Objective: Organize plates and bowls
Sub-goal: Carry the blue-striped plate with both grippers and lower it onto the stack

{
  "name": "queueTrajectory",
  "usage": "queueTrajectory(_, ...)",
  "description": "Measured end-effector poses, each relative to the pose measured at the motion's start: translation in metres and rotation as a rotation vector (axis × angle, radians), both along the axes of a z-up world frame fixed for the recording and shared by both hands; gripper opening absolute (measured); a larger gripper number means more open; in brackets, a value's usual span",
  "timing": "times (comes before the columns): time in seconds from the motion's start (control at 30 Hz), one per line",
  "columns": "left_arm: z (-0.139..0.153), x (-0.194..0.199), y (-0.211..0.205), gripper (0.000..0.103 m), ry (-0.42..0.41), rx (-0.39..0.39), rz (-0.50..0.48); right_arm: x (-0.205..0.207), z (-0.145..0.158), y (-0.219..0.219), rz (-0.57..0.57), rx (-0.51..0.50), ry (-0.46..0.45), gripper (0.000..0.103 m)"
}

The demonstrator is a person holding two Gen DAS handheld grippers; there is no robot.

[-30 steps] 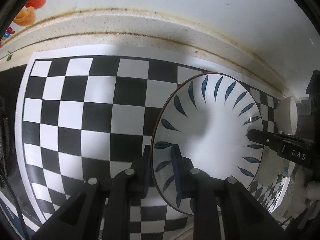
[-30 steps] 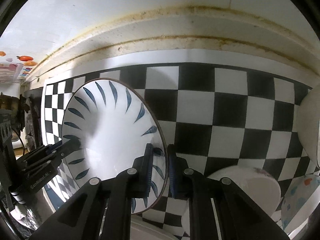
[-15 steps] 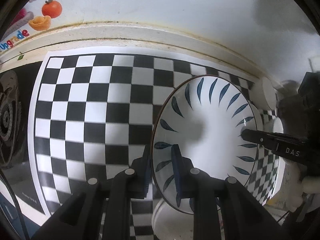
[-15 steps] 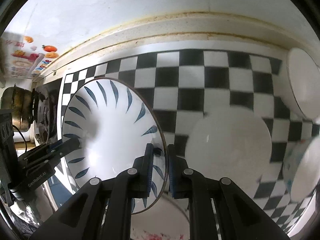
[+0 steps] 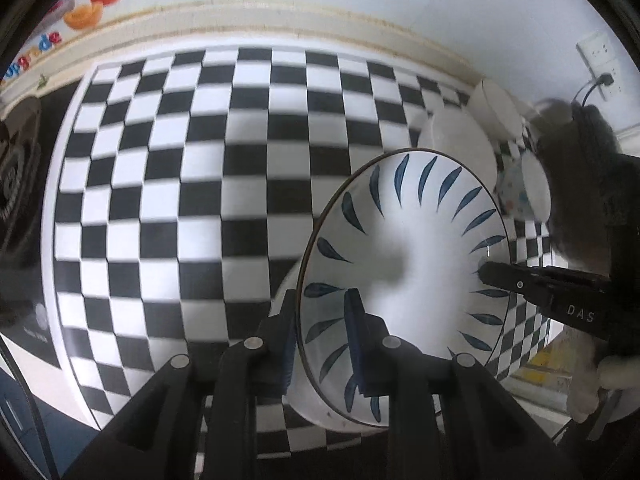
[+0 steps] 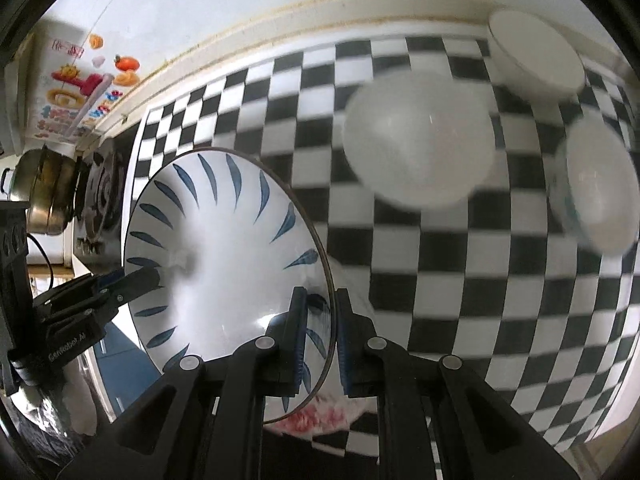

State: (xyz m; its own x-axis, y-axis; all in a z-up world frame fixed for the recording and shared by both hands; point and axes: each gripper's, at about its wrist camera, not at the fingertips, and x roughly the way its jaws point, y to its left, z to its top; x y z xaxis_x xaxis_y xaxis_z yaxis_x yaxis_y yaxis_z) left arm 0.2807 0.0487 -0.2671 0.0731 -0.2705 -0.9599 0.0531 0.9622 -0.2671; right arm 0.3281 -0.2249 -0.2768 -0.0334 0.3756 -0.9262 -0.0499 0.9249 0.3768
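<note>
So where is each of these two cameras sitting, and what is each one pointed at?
Left wrist view: sits on the left tool, looking along its fingers at the blue-leaf bowl it pinches by the rim, over the checkered mat; the right tool shows opposite.
Right wrist view: sits on the right tool, clamping the same bowl's other rim edge; the left tool shows at left, white bowls beyond.
Shared: the bowl, mat, both tools.
</note>
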Motion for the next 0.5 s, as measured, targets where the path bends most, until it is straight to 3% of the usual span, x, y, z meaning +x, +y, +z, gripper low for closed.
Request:
queueTrajectory(0.33, -0.034, -0.024, -0.01, 0.019, 0.063, 0.044, -0.026, -0.051, -0.044, -0.014, -0.015, 0.012, 0.069, 0.014)
queueTrajectory(0.5, -0.044, -0.027, -0.015, 0.019, 0.065, 0.08, -0.044, -0.057, -0.058, -0.012, -0.008, 0.008, 0.089, 0.014)
